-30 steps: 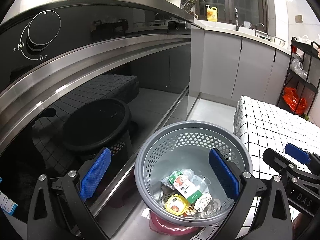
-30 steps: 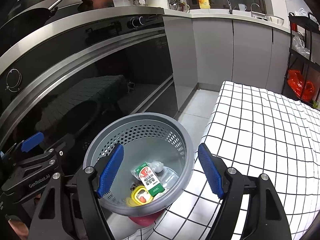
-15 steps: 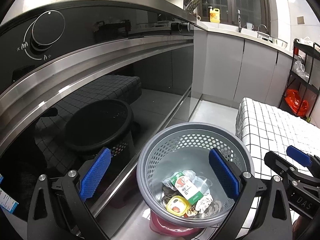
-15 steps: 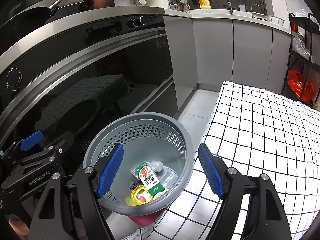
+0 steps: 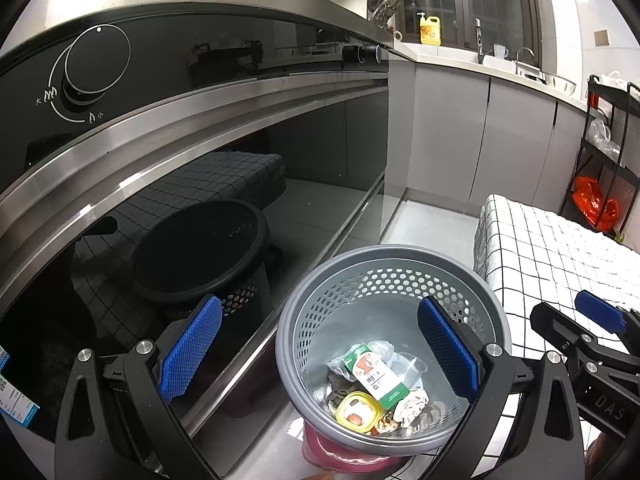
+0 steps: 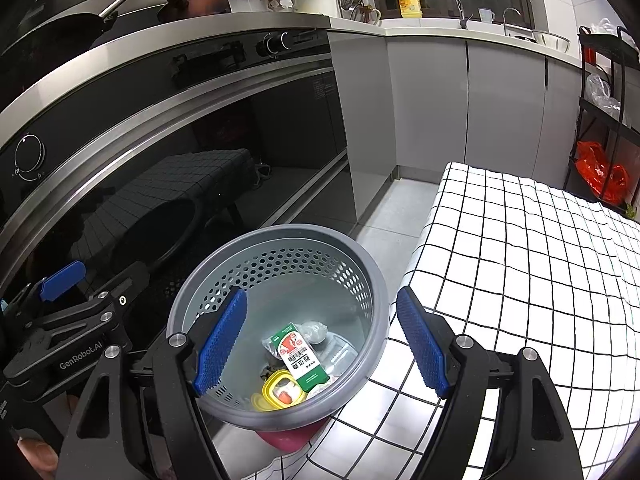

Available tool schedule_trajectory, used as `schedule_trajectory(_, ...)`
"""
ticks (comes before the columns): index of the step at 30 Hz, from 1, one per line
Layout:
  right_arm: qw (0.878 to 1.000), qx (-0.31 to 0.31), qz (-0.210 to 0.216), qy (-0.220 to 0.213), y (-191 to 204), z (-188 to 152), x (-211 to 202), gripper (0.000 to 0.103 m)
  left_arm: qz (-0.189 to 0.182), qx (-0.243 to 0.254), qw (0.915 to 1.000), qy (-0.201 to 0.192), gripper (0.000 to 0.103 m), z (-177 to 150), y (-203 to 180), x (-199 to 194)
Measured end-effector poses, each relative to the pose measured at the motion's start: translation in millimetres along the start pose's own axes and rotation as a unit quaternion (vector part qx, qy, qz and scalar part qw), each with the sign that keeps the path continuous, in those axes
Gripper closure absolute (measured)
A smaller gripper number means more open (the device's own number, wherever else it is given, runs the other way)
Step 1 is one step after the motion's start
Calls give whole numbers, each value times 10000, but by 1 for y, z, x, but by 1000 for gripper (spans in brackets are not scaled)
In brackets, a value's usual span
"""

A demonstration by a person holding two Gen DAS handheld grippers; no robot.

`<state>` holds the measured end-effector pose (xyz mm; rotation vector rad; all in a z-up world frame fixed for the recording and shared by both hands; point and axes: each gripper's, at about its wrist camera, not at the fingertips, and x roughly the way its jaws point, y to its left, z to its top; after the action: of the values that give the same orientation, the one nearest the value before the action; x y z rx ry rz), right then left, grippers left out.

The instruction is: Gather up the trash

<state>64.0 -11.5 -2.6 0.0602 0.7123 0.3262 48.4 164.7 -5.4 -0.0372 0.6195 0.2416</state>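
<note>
I hold my left gripper low in the frame with its blue pads spread wide and nothing between them. My right gripper is the same: pads apart, pinching nothing.

The grey perforated wastebasket sits at lower centre in both wrist views, between the black glass oven front on the left of the frame and the table with the black-and-white checked cloth on the right. It appears to rest on something pink underneath, of which only an edge shows. The collected trash lies at its bottom: a green and white carton with a barcode, a small yellow-rimmed tub, crumpled clear plastic and wrappers I cannot make out.

I see no loose litter on the cloth or on the floor tiles at upper centre, so I judge the collecting close to done, though much of the room is out of view.

What could go wrong from here:
- My right gripper's left pad sits in front of the basket's near rim, and my left gripper's right pad overlaps its right side. A careless swing of either could knock the rim.
- If the pink base is narrow, such a knock may tip the basket and spill the trash.
- The oven glass is close on the left, and a wide swing of my left gripper could strike it.
</note>
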Motion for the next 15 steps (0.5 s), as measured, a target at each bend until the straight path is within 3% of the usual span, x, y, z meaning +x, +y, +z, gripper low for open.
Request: schedule_trajectory(15,10000,-15,2,-4,1,0,0,29,33,-8,10000,7,7,1,1,1)
